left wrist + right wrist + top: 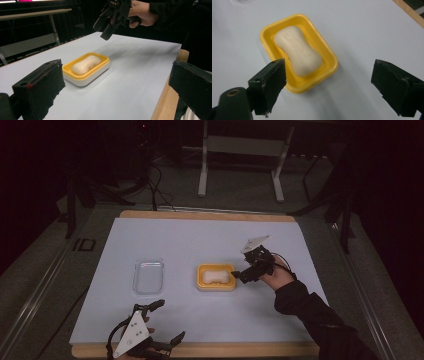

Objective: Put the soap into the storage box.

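High view: yellow soap dish [216,277] sits mid-table on the white sheet [200,240], with a pale soap bar [215,277] lying in it. A clear lid [148,276] lies flat, well apart at the dish's 9 o'clock. The right gripper [238,274] is at the dish's 3 o'clock, just beside its rim; contact cannot be told. The left gripper [168,321] is at the table's near edge, about 7 o'clock from the dish, jaws spread, holding nothing.

Left gripper view: dish has a yellow tray over a white base; bar is waisted, glossy. Own jaws wide apart, empty. Right gripper hangs above the sheet, beyond the dish.

Right gripper view: bar shows embossed lettering, unreadable. Jaws spread wide, empty; the dish lies between and beyond them, toward 11 o'clock.
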The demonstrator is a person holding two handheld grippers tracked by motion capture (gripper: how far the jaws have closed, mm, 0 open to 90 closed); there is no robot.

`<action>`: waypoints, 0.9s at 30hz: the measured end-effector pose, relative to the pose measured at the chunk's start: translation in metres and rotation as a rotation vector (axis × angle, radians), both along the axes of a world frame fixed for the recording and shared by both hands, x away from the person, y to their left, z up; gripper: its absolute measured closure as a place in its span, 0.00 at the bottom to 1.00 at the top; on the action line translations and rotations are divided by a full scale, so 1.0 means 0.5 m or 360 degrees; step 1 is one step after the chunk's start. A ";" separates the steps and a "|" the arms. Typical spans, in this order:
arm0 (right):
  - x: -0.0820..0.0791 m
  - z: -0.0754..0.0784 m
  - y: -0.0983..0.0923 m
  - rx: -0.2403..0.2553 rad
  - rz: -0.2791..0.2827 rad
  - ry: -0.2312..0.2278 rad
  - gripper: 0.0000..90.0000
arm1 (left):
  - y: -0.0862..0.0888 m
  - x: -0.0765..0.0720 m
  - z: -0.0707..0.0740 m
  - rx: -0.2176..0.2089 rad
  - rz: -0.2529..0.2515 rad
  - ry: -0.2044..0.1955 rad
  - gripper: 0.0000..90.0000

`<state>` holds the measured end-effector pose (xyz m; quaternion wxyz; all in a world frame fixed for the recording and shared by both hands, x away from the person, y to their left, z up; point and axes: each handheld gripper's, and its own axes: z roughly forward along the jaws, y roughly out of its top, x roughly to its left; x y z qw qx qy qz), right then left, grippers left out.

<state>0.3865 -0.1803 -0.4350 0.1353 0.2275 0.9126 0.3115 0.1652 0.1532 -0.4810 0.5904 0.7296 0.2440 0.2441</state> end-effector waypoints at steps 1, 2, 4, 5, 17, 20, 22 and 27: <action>-0.006 -0.001 -0.004 0.0016 -0.0010 -0.0004 0.14 | 0.000 0.000 0.000 0.0000 0.0001 0.0001 0.00; -0.011 -0.002 -0.009 0.0024 -0.0027 -0.0025 0.14 | 0.000 0.000 0.000 0.0004 0.0000 0.0001 0.00; -0.020 -0.004 -0.022 0.0060 -0.0056 -0.0032 0.14 | 0.000 0.001 0.000 0.0007 0.0000 0.0004 0.00; -0.025 -0.004 -0.029 0.0085 -0.0076 -0.0035 0.14 | 0.000 0.000 0.000 0.0010 0.0001 0.0006 0.00; -0.091 -0.019 -0.092 0.0197 -0.0209 -0.0100 0.14 | 0.000 0.002 -0.001 0.0013 0.0003 0.0012 0.00; -0.101 -0.026 -0.106 0.0214 -0.0258 -0.0093 0.14 | 0.000 0.002 -0.001 0.0015 0.0004 0.0014 0.00; -0.108 -0.032 -0.113 0.0223 -0.0283 -0.0081 0.14 | -0.001 0.002 -0.002 0.0016 0.0003 0.0013 0.00; -0.128 -0.047 -0.130 0.0217 -0.0308 -0.0102 0.14 | -0.001 0.002 -0.002 0.0016 0.0002 0.0009 0.00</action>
